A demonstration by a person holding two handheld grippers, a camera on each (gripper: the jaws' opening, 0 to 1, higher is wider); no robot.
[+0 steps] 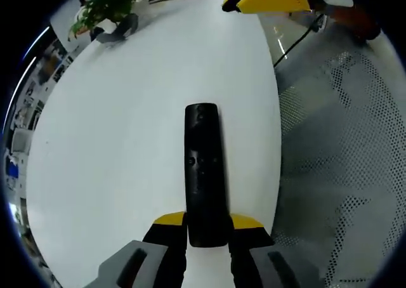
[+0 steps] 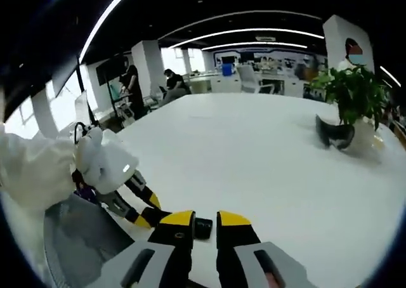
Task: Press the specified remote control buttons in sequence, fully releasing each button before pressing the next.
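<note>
Stage: early, by my reading; the remote (image 1: 204, 174) is secured, and nothing shows a button being pressed.
Left gripper (image 1: 207, 228): jaws pinching the near end of the remote, which lies lengthwise on the white table (image 1: 127, 142), buttons up.
Right gripper (image 2: 204, 221): jaws nearly together, nothing between them, hovering just beside the remote's far tip (image 2: 203, 228).
Left to do: the full press sequence, as far as visible.
Count: one remote, two grippers, one potted plant (image 2: 355, 94), one dark curved object (image 2: 334, 134) beside it.

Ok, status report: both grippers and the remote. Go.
Left gripper shut on remote, flat on white table. Right gripper nearly closed, holding nothing, near remote's end. Potted plant far off, nothing obstructing.
</note>
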